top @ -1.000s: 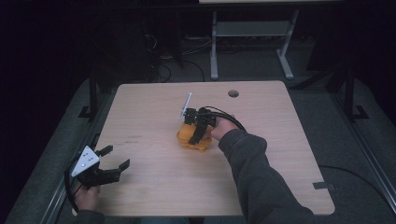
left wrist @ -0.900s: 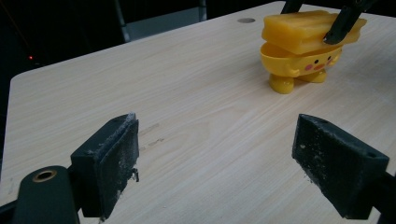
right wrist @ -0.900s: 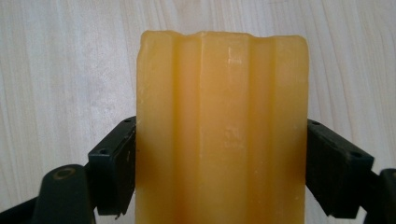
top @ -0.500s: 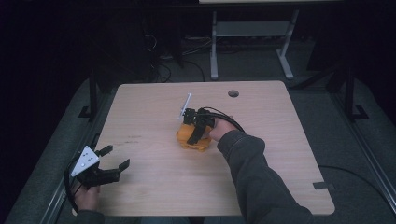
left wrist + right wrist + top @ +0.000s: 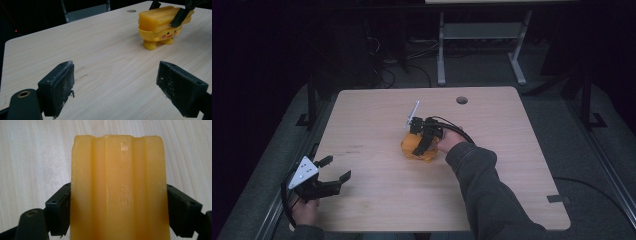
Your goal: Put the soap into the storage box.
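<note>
A yellow toy (image 5: pixel 410 149) with a ridged top and a small face stands on stubby feet near the middle of the wooden table (image 5: pixel 512 150). My right gripper (image 5: pixel 421 145) comes down on it from above, with one jaw pressed to each side of the ridged top (image 5: pixel 117 182). In the left gripper view the toy (image 5: pixel 160 22) is far off at the upper right, with a black finger (image 5: pixel 178 18) of the right gripper against it. My left gripper (image 5: pixel 337 168) hovers open at the table's front left corner and holds nothing (image 5: pixel 115 92).
A round cable hole (image 5: pixel 461 100) is at the table's far side. A white desk frame (image 5: pixel 482 35) stands on the dark floor beyond. A dark strip (image 5: pixel 558 198) lies near the front right corner. Bare wood lies between the two grippers.
</note>
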Demonstrator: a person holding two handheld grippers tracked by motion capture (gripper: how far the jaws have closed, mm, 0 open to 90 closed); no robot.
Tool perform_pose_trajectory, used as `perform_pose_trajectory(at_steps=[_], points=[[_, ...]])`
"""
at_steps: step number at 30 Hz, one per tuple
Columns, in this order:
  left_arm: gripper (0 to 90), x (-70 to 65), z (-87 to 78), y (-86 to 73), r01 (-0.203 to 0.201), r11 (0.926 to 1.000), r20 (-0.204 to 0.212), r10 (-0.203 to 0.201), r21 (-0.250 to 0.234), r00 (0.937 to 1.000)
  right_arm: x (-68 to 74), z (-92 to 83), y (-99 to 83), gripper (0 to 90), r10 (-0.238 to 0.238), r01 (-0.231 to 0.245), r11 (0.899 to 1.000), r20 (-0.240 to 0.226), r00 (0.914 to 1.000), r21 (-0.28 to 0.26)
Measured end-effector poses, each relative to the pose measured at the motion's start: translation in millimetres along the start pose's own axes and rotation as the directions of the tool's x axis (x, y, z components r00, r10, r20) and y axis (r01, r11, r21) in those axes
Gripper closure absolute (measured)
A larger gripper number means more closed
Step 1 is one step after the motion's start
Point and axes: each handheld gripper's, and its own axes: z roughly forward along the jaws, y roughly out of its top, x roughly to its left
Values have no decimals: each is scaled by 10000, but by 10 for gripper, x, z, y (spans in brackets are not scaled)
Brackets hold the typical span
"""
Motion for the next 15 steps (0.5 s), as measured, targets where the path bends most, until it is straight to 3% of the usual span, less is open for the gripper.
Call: perform_pose_trajectory(at_steps=[15], points=[[139, 11, -3, 0, -159, 9998, -2, 159, 143, 9999, 6, -96, -49, 188, 69, -68, 9997, 59, 10000, -227]])
